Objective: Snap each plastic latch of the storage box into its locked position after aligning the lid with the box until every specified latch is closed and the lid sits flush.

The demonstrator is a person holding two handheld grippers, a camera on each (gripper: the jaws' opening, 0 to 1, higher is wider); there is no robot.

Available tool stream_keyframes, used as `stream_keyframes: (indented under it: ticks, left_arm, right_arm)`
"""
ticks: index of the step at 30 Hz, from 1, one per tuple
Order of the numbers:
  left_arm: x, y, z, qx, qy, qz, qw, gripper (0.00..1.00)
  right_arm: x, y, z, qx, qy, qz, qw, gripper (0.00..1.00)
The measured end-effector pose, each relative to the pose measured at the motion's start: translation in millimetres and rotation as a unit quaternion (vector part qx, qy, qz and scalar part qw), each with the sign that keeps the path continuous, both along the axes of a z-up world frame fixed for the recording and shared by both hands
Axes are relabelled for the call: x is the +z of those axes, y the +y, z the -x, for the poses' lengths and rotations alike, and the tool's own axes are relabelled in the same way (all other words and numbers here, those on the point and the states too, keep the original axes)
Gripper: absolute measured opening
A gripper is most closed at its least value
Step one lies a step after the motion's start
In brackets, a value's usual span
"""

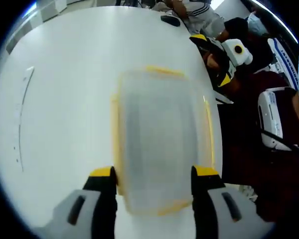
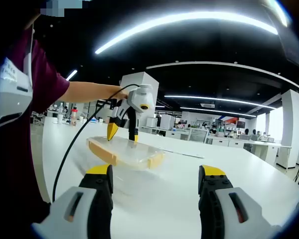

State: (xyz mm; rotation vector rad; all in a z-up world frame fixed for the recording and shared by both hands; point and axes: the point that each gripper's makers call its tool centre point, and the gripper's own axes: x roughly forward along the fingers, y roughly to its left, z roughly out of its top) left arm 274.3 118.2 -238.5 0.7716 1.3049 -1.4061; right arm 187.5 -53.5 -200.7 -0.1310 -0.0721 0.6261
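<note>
A translucent lid [image 1: 157, 139] with yellow edges lies lengthwise between the jaws of my left gripper [image 1: 153, 174]; the jaws press against its two long sides. The lid is blurred over the white table [image 1: 65, 99]. From the right gripper view the same lid [image 2: 127, 152] hangs slightly above the table [image 2: 189, 164], held at its far end by the left gripper [image 2: 123, 130]. My right gripper [image 2: 157, 177] is open near the table, with nothing between its jaws, a short way in front of the lid. The right gripper [image 1: 224, 59] also shows beyond the table's edge.
A person in a maroon shirt [image 2: 35, 99] stands at the left, their arm reaching to the left gripper, and a black cable [image 2: 70, 149] hangs from it. A small black object [image 1: 169, 20] lies at the table's far edge. Office desks [image 2: 224, 139] stand behind.
</note>
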Motion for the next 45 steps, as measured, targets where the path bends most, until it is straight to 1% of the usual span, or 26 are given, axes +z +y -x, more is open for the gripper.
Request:
stream_keyframes:
  ticks: [3,5,7,11,13,15,18,22,24,34,38,42,45]
  left_arm:
    - [0.0,0.9,0.3,0.0,0.003,0.003,1.0,0.58]
    - [0.9,1.3,-3.2,0.001,0.004,0.007,1.0,0.57]
    - [0.7,1.2,-2.9,0.001,0.004,0.008,1.0,0.57]
    - [1.8,2.1,-8.8,0.003,0.01,0.018,0.9998,0.56]
    - [-0.6,1.9,-0.9,0.006,0.013,0.022,0.9997,0.55]
    - [-1.1,1.5,0.4,0.007,0.014,0.026,0.9996,0.55]
    - [-0.5,0.6,-6.5,0.01,0.02,0.026,0.9994,0.54]
    - [-0.7,0.3,-8.1,0.013,0.025,0.028,0.9992,0.54]
    - [-0.5,0.6,-9.0,0.015,0.027,0.035,0.9989,0.54]
    - [-2.9,-2.3,-3.3,0.019,0.043,0.049,0.9977,0.52]
    - [-3.8,-4.6,-3.7,0.02,0.051,0.045,0.9975,0.52]
    - [-3.7,-5.1,-3.4,0.023,0.055,0.052,0.9969,0.52]
    - [-3.9,-5.6,-3.3,0.027,0.057,0.051,0.9967,0.54]
  right_arm:
    - [1.8,1.2,-1.6,0.0,-0.002,-0.005,1.0,0.69]
    - [4.1,3.2,-1.3,0.003,-0.006,-0.008,0.9999,0.69]
    - [4.3,3.3,-1.4,0.003,-0.007,-0.008,0.9999,0.69]
    - [3.2,0.2,-2.9,-0.001,-0.006,-0.014,0.9999,0.69]
    - [3.1,0.7,-3.1,0.0,-0.005,-0.017,0.9998,0.69]
    - [3.7,2.0,-3.2,0.002,-0.006,-0.017,0.9998,0.69]
    - [4.5,3.3,-4.1,0.005,-0.007,-0.015,0.9999,0.69]
    - [6.2,3.7,-4.9,0.007,-0.009,-0.017,0.9998,0.69]
    - [6.7,4.2,-4.8,0.006,-0.009,-0.014,0.9998,0.69]
    - [8.4,3.2,-3.3,0.003,-0.011,-0.01,0.9999,0.69]
    - [7.9,1.1,-2.4,0.001,-0.01,-0.01,0.9999,0.69]
    - [6.4,-1.5,-0.1,-0.001,-0.009,-0.012,0.9999,0.69]
    - [5.9,-2.7,-0.7,-0.002,-0.008,-0.013,0.9999,0.68]
